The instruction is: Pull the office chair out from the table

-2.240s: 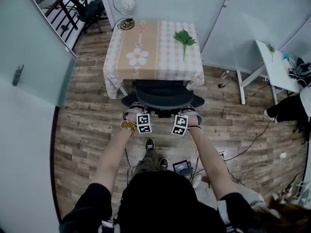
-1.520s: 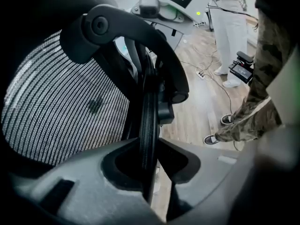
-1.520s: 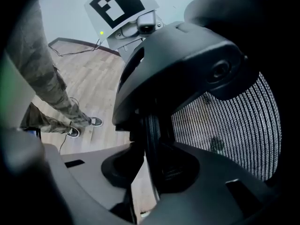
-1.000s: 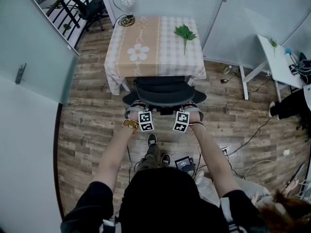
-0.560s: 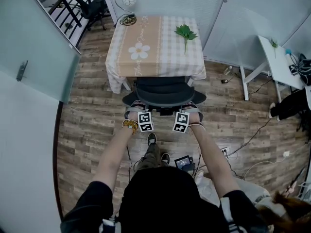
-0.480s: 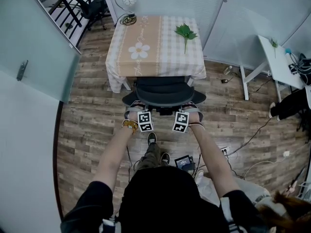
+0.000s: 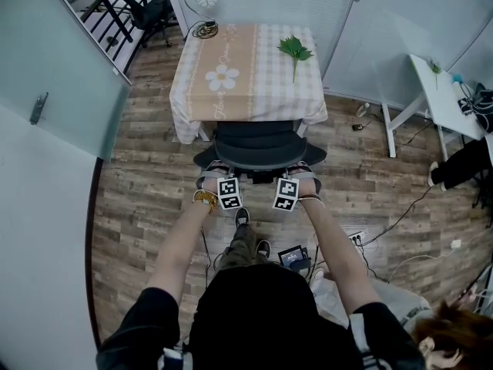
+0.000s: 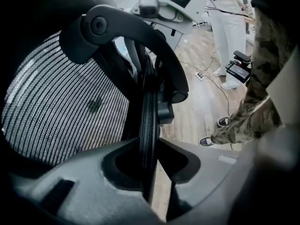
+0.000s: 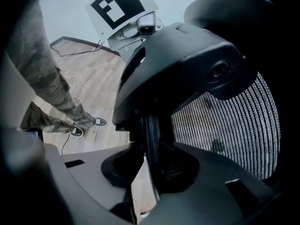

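Black mesh-backed office chair (image 7: 258, 149) held by both my tools, barely out yet.
My left gripper (image 7: 218, 177) and right gripper (image 7: 299, 177) each pinch the thin ribbed plastic rim of its curved back, jaws a narrow slot apart. Ahead of them the seat front looks still tucked at the hem of the square checked-cloth table (image 7: 266, 83), so most of the roll across the wood-plank floor (image 7: 139, 199) remains.
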Demonstrator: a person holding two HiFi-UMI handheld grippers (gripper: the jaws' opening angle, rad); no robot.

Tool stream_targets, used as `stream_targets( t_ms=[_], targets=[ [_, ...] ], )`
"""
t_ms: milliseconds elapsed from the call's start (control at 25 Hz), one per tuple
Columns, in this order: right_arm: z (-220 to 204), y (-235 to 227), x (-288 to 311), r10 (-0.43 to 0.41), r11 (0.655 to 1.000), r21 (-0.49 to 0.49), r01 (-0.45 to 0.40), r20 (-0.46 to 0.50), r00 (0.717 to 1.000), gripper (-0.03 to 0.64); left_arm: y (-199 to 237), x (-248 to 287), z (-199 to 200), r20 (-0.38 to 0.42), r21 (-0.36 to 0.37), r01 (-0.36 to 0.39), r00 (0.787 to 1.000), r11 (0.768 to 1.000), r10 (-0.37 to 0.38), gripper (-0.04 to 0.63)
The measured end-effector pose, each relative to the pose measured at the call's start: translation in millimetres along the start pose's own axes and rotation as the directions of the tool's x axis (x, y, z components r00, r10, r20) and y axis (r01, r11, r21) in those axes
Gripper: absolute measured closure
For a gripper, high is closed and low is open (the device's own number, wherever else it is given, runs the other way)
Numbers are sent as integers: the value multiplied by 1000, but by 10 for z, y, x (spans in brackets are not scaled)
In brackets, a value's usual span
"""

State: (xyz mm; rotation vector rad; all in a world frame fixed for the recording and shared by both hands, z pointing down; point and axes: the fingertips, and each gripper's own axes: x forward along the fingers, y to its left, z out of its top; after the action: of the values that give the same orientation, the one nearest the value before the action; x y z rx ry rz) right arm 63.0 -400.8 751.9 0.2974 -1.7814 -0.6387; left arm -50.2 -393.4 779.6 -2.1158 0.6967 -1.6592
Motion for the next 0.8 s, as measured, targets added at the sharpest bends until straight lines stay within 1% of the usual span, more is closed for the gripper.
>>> stream_targets(
  t_ms=[280,560,800],
  targets=[
    [-57,62,-44,20,1000,-8,-20,-11,1000,535,-87,-26,74,-12,-16,-6,1000,1000,6,495],
    [54,21,-31,22,1000,-4,-22,-4,1000,535,-38,-39,-36,-17,-40,45,999,998,-46,495],
    [70,60,-26,16,1000,3,-16,-10,1000,535,-65,-54,-53,1,-9,20,1000,1000,-20,495]
  ],
)
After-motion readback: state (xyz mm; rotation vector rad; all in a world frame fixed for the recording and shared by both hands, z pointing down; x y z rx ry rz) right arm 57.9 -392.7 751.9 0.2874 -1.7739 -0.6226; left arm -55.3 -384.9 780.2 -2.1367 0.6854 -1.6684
